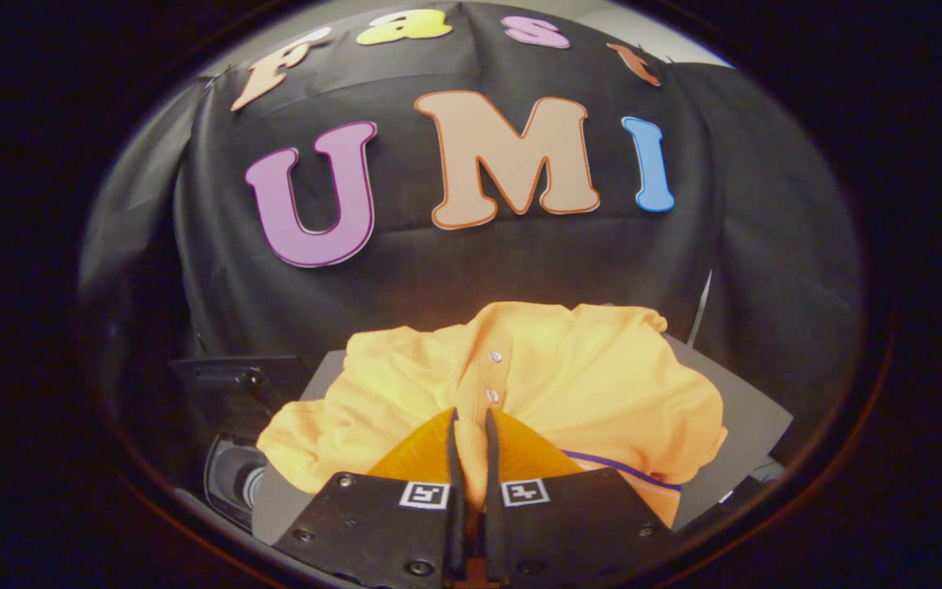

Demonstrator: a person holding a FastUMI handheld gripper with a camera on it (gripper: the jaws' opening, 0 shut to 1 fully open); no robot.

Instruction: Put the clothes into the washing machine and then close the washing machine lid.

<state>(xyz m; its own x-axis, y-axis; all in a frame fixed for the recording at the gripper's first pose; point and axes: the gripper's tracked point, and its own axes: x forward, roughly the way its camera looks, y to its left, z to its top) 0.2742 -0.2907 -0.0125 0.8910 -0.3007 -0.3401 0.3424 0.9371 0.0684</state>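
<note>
An orange polo shirt (pixel 569 384) with small white buttons hangs bunched in front of me, lifted off the grey surface (pixel 753 417) behind it. My gripper (pixel 471 421) is shut on a fold of the shirt near the button placket, with cloth pinched between the two fingers. Below and to the left of the fingers I see the washing machine (pixel 234 483), a dark round opening with a dark raised lid (pixel 234 384) standing above it. The shirt hides most of the grey surface.
The black cloth wall (pixel 455 270) stands close behind the shirt. A thin light rod (pixel 702 311) leans at the right of the grey surface. Dark items lie off the grey surface's right corner (pixel 753 478).
</note>
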